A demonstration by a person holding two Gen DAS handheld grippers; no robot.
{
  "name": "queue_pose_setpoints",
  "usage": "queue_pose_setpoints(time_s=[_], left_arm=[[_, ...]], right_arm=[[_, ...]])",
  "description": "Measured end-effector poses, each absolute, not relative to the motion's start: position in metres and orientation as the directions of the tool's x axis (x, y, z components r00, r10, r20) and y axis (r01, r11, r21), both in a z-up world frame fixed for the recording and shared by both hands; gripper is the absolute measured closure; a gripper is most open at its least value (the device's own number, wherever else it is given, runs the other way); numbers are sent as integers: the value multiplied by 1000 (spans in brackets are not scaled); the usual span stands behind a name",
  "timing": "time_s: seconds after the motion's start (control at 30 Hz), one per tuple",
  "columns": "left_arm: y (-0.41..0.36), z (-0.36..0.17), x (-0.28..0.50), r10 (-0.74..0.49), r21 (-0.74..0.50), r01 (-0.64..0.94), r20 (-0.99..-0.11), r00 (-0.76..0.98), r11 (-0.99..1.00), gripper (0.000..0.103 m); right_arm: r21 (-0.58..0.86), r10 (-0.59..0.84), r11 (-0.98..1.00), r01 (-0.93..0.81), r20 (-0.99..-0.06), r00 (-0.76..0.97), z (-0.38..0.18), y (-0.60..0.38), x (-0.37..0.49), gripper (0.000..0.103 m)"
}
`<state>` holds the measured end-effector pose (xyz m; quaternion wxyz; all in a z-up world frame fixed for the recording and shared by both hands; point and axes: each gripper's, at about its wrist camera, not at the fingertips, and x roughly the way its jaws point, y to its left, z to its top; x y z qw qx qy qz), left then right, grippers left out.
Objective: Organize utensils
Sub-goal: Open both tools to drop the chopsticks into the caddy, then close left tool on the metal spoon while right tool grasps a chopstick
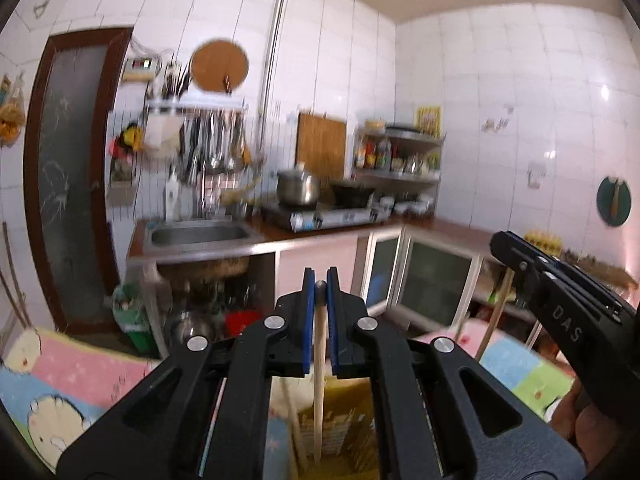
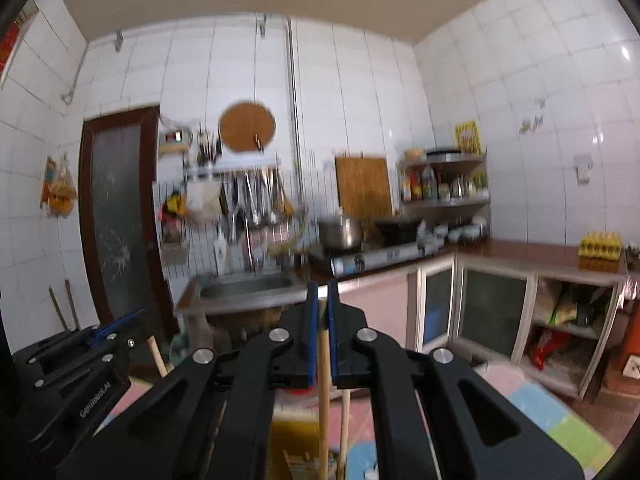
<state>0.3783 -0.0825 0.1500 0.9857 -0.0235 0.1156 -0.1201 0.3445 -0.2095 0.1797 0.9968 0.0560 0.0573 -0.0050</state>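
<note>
Chopsticks are held one per gripper, each hanging roughly upright. The left gripper (image 1: pixel 320 285) has its blue-padded fingers (image 1: pixel 308 320) closed on a pale wooden chopstick (image 1: pixel 319 380) near its top end; the grey tip shows just above the pads. The right gripper (image 2: pixel 322 300) has its fingers (image 2: pixel 312 332) closed on a second wooden chopstick (image 2: pixel 323 384) in the same manner. Both shafts run down behind the black gripper bodies, and their lower ends are cut off by the frame edge or hidden, so what they reach cannot be told. Below the left gripper lies a yellow woven item (image 1: pixel 344 432), blurred and partly covered; its kind cannot be made out. In the left wrist view the right gripper enters from the right edge, with its chopstick hanging below it. A pastel patchwork mat (image 1: pixel 72 368) covers the surface under both grippers. Background detail is smeared by motion blur. Beyond stand a table (image 1: pixel 320 236) with an inset steel sink (image 1: pixel 200 236), a stove carrying a steel pot (image 1: pixel 298 188) and a dark wok (image 1: pixel 352 194), a wall rack of hanging utensils (image 1: pixel 212 144), and a condiment shelf (image 1: pixel 400 156). A yellow egg tray (image 2: pixel 602 245) sits on the right table run.
</note>
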Motion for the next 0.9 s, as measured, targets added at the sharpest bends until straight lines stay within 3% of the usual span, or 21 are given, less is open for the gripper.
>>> queue_pose_setpoints(time_s=[0.13,0.17,0.2,0.27,0.3,0.37,0.53,0.9], left_arm=[[-74,129,383,-206,-66,195,-295,933,979,98],[-70,130,381,-199,-70,187,-318,927,980,90],[-66,132,381,-193,-70,180,-327,925,981,80],[-55,141,373,-166,-72,150,-332,929,986,31],[-50,146,367,-156,-78,138,-324,933,987,26],[-36,155,354,-143,-91,121,-314,939,989,19],[-12,160,324,-128,-91,103,-338,932,991,5],[-2,68,286,-106,-57,89,-546,831,994,5]], right_arm=[[101,8,995,14,-207,978,156,-213,348,98],[94,-4,995,26,-227,974,155,-214,347,98],[93,-9,995,32,-241,970,155,-216,346,97],[93,-24,994,53,-289,957,160,-220,342,95],[99,-33,993,67,-307,951,163,-223,336,90],[106,-53,990,90,-316,947,166,-228,322,46],[80,-79,990,117,-373,925,166,-233,289,41],[64,-87,986,157,-601,794,63,-223,252,39]])
